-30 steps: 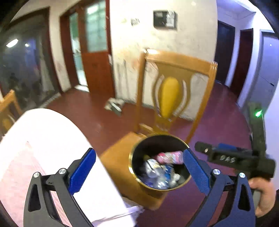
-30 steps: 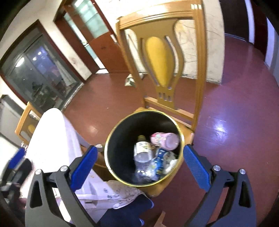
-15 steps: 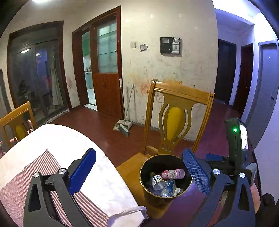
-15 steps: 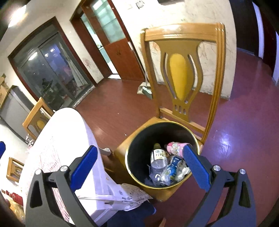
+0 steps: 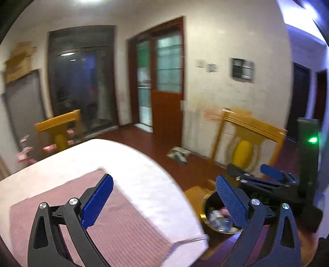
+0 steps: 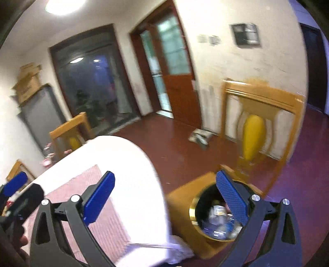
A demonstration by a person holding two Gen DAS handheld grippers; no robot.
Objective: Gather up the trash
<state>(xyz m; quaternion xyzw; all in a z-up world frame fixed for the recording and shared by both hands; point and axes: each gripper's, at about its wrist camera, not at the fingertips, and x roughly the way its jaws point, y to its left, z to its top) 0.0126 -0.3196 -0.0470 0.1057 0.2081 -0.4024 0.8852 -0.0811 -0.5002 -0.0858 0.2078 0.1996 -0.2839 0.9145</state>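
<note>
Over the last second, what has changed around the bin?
Both grippers, left and right, swung up and leftward from over the bin toward the table. Nothing was grasped or released. Both stay open and empty; the bin stays on the chair, still holding trash.

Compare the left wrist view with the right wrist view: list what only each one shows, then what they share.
Only the left wrist view: the right gripper, seen from the side, with its green indicator light.

Only the right wrist view: the ceiling lamp, and the left gripper at the frame's edge.

Both: the white table with its striped cloth, the black bin of bottles on the chair, and open, empty jaws.
</note>
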